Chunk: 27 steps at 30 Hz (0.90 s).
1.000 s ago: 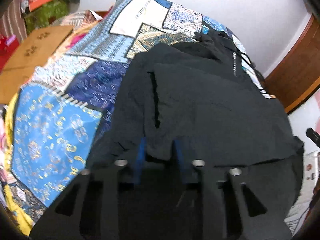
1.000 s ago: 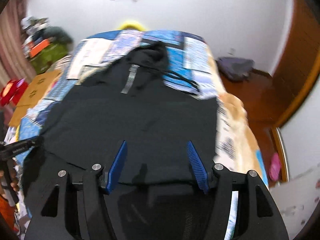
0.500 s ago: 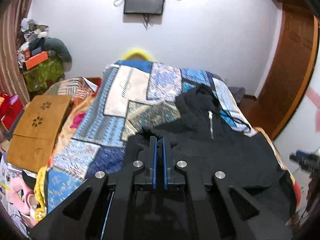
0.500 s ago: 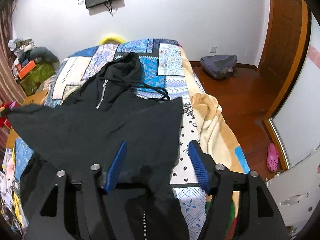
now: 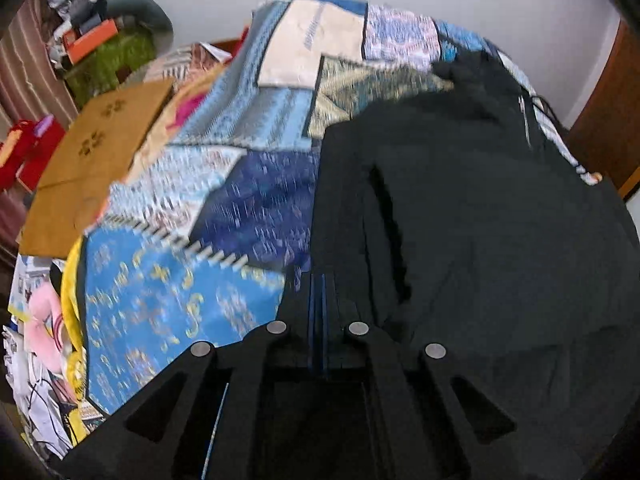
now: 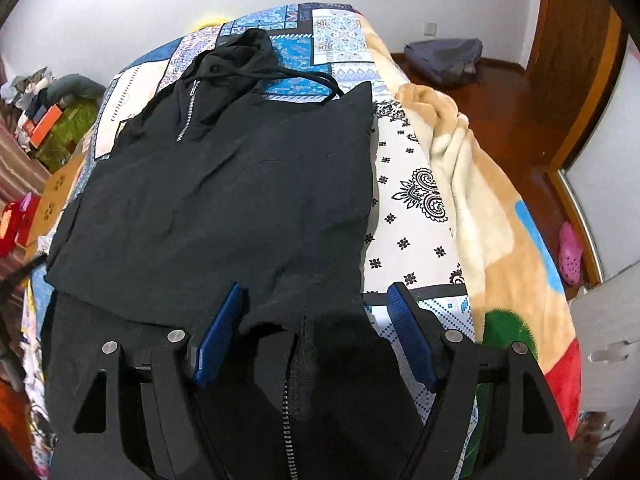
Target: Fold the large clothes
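Note:
A black zip hoodie (image 6: 224, 184) lies on the patchwork bedspread (image 6: 340, 36), hood toward the far wall, its lower part folded up over the body. It also shows in the left wrist view (image 5: 480, 220). My left gripper (image 5: 318, 284) is shut at the hoodie's left edge; whether cloth is between the blue pads is not visible. My right gripper (image 6: 316, 300) is open, its blue pads (image 6: 220, 328) straddling the hoodie's near edge by the zipper (image 6: 286, 412).
A beige blanket (image 6: 460, 168) drapes the bed's right side. A brown folding table (image 5: 100, 152) and red items stand left of the bed. A grey bag (image 6: 440, 56) lies on the wooden floor, a pink shoe (image 6: 570, 252) at right.
My left gripper closed, lifted the hoodie's left side, then came back down low over the bed, still shut. My right gripper stayed open while the view tilted up and back down.

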Motion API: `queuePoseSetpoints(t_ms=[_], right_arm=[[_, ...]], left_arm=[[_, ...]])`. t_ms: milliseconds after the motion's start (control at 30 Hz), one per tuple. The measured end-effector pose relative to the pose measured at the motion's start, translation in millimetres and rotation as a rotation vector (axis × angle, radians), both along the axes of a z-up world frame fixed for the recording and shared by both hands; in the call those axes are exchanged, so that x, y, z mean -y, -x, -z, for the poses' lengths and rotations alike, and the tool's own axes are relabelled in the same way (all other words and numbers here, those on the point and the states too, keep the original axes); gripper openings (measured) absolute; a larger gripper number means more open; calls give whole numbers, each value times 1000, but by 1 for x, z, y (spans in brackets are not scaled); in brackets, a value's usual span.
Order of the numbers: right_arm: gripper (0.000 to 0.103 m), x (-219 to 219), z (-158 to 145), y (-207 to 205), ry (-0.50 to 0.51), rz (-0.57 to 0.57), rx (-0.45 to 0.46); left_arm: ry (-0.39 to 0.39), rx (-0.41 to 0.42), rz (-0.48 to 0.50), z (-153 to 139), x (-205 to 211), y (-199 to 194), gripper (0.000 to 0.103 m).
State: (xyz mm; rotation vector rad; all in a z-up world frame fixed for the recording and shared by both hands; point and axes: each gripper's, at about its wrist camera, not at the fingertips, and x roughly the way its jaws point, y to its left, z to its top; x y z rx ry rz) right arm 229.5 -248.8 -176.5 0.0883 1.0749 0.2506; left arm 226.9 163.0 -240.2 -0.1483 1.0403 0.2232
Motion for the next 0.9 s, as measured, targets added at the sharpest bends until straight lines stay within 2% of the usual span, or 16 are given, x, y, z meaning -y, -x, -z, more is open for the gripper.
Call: queuePoseSetpoints(t_ms=[100, 167, 233, 300, 333, 433, 633, 767, 900], right_arm=[[71, -4, -13, -1, 23, -15, 13], [71, -9, -26, -2, 43, -40, 50], [71, -15, -38, -5, 47, -63, 92], [71, -20, -52, -8, 47, -77, 134], [71, -22, -59, -12, 43, -86, 159], [71, -30, -79, -26, 20, -100, 212], [71, -47, -113, -67, -36, -89, 299], [71, -51, -124, -99, -93, -68, 326], [71, -55, -119, -142, -121, -35, 316]], left_arm=[[-8, -3, 34, -4, 6, -3, 6], [-17, 20, 64, -17, 12, -8, 16], [-32, 52, 85, -32, 19, -14, 42], [-58, 102, 105, -51, 27, -20, 58], [-75, 130, 122, -61, 32, -25, 61], [-96, 175, 169, -88, 48, -47, 62], [-35, 256, 218, -126, 69, -101, 73], [-25, 243, 246, -132, 79, -145, 73], [-40, 229, 274, -125, 88, -195, 73]])
